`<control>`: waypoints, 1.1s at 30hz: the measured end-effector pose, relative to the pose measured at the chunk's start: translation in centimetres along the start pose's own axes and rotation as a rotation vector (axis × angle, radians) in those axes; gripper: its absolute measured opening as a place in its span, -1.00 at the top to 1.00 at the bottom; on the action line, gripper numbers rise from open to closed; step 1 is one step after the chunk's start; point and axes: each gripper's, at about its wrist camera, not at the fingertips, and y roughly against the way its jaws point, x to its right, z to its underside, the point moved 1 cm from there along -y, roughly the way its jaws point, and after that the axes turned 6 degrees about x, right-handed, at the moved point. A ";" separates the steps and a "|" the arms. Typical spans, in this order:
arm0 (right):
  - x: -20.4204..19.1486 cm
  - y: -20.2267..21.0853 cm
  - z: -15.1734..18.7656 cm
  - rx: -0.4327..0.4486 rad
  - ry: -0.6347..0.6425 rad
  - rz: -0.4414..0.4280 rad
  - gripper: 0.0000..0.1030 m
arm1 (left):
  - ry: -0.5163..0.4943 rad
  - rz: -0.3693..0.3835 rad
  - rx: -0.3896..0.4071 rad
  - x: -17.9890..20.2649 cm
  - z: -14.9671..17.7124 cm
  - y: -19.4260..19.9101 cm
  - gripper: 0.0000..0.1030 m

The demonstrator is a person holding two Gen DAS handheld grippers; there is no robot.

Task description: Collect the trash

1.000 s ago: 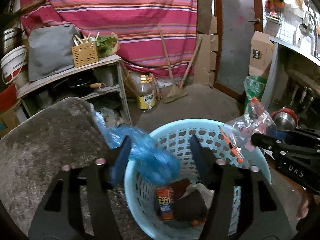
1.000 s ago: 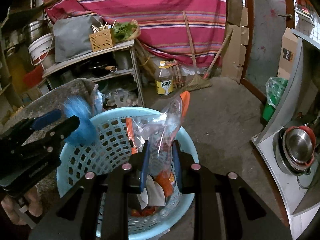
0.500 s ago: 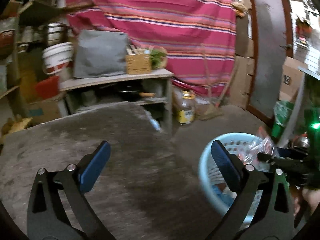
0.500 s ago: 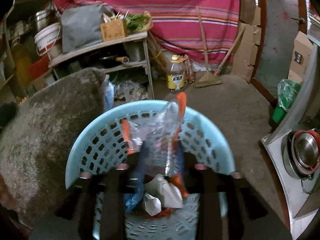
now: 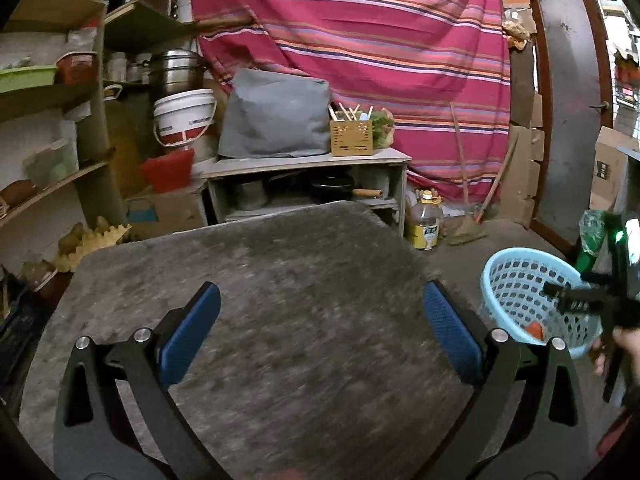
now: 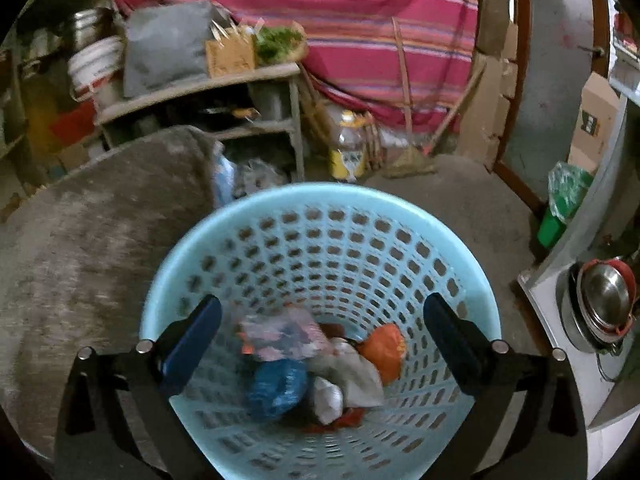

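Right wrist view: my right gripper [image 6: 322, 332] hangs over the light blue basket [image 6: 320, 200], jaws opening and already spread wide, nothing pressed between the pads. Inside the basket lie a clear plastic bag [image 6: 280, 332], a blue bag [image 6: 276, 388], an orange wrapper [image 6: 382, 346] and pale crumpled scraps. Left wrist view: my left gripper [image 5: 320, 330] stands fully spread and empty above the grey tabletop [image 5: 260, 280]. The basket [image 5: 516, 280] stands on the floor just beside the table's right edge.
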 end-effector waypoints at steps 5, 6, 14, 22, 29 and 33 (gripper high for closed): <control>-3.8 4.9 0.5 0.099 -0.008 -0.073 -0.92 | 0.017 -0.037 0.026 -2.7 2.0 2.3 -0.90; -5.0 6.0 0.8 0.116 -0.003 -0.090 -0.92 | 0.021 -0.044 0.027 -3.4 2.6 2.8 -0.90; -13.0 12.4 4.0 0.251 0.051 -0.143 -0.92 | 0.034 -0.079 -0.001 -6.8 7.0 5.2 -0.90; -16.9 14.0 8.3 0.242 0.111 -0.197 -0.92 | 0.080 -0.128 0.018 -9.0 10.4 8.2 -0.90; -18.7 15.2 10.4 0.249 0.168 -0.216 -0.92 | 0.066 -0.188 0.035 -9.9 12.0 9.6 -0.90; -19.4 15.2 10.5 0.249 0.178 -0.214 -0.92 | 0.075 -0.197 0.049 -10.3 11.9 9.9 -0.90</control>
